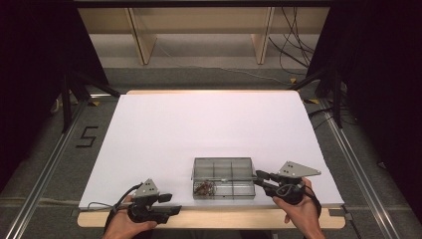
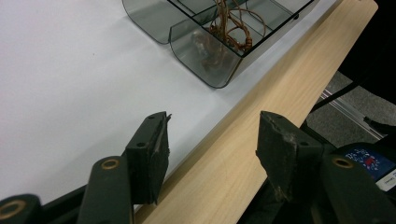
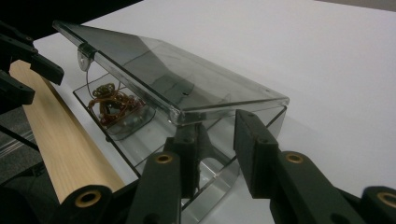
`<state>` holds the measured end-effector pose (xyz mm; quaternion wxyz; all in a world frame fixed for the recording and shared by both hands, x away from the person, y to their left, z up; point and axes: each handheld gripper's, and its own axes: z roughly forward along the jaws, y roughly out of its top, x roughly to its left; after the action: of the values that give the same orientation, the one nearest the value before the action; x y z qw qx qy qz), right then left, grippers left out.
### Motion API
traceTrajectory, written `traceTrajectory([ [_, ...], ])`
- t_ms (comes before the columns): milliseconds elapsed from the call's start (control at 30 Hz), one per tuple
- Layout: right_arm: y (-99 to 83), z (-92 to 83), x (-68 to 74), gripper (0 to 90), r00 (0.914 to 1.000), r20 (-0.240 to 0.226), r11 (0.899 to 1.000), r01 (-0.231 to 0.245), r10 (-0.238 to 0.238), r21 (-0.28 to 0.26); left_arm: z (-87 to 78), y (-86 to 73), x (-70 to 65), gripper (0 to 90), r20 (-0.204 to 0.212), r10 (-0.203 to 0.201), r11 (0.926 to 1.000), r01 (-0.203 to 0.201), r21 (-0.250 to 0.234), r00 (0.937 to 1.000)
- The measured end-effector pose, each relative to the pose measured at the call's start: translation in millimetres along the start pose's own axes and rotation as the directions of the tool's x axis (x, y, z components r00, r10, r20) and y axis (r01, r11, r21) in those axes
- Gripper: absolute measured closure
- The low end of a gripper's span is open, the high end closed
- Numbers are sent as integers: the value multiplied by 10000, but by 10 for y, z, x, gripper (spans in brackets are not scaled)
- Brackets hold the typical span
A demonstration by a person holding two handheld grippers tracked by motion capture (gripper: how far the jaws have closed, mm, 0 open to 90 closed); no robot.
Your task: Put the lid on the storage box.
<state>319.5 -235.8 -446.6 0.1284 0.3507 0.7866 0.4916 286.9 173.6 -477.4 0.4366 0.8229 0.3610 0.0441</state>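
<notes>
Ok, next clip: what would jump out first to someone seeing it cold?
The smoky clear box near the front edge of the white table, with a tangle of brownish wire in its front left compartment. In the right gripper view its lid stands tilted up, and the right tool has one jaw under the lid's corner and one outside the box. The left tool rests open over the wooden edge, holding nothing.
</notes>
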Motion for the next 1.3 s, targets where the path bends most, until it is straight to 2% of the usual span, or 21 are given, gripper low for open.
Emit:
traceTrajectory([
  [33,-8,-4,6,718,9999,141,10000,-23,24,-12,2,-2,-7,433,32,-57,10000,57,-56,10000],
  [67,-6,-6,-19,721,9992,188,9994,355,-354,-42,0,0,-9,433,22,-52,10000,52,-48,10000],
  [100,-8,-13,-21,723,9991,144,9992,386,-387,66,1,2,-11,432,25,-59,10000,59,-61,10000],
  [167,-23,-12,2,729,10000,24,9999,-29,29,104,8,-3,-10,432,31,-63,9999,63,-87,10000],
  [233,-32,-2,-22,731,9994,100,9995,321,-321,-30,2,-3,-13,432,27,-45,10000,46,-47,10000],
  [333,-49,1,-15,741,9999,-88,9999,85,-84,113,2,-1,-10,432,17,-51,10000,51,-43,10000],
  [367,-50,-14,-15,744,9999,62,9997,93,-95,246,6,-5,-10,433,28,-59,10000,59,-70,10000],
  [500,-65,-1,-25,765,9994,-294,9994,188,-180,288,-3,-2,-11,432,7,3,10000,-3,-18,10000],
  [533,-79,-10,12,774,9996,-164,9992,-242,248,322,-4,-4,-11,433,3,16,10000,-16,-8,10000],
  [567,-79,-3,-17,779,9997,-115,9996,195,-193,205,-6,-6,-10,432,-2,36,10000,-36,2,10000],
  [667,-79,-19,4,792,9996,-285,9995,72,-63,321,-4,-4,-9,433,-4,11,10000,-11,-25,10000],
  [767,-85,-28,5,797,9999,-152,9991,89,-82,426,-10,-7,-10,433,-9,23,10000,-23,-7,10000],
  [900,-103,-31,1,800,9993,-186,9989,316,-310,343,-4,-10,-12,433,0,-22,10000,22,-19,10000],
  [933,-112,-43,29,800,9996,-279,9983,-67,83,585,-6,-10,-10,433,0,16,10000,-16,18,10000],
  [967,-114,-39,4,800,9993,-116,9985,354,-349,427,-6,-8,-9,433,8,42,10000,-42,22,10000],
  [1033,-129,-32,3,801,9989,-267,9984,390,-379,412,-1,-10,-12,433,14,-31,10000,31,-27,10000],
  [1100,-142,-49,35,800,9995,-304,9978,-79,99,663,-6,-13,-12,432,14,-40,10000,40,0,10000],
  [1133,-146,-47,21,800,9995,-310,9980,135,-116,610,-6,-11,-12,433,12,-37,10000,37,-20,10000],
  [1233,-167,-49,37,800,9998,-175,9982,-21,32,602,-2,-13,-12,433,15,-50,10000,50,-6,10000],
  [1267,-167,-55,22,800,9998,-166,9979,159,-149,628,-2,-15,-16,433,19,-61,10000,61,1,10000],
  [1300,-173,-57,37,800,9997,-219,9974,-40,56,717,-1,-14,-15,432,39,-33,10000,33,1,10000],
])
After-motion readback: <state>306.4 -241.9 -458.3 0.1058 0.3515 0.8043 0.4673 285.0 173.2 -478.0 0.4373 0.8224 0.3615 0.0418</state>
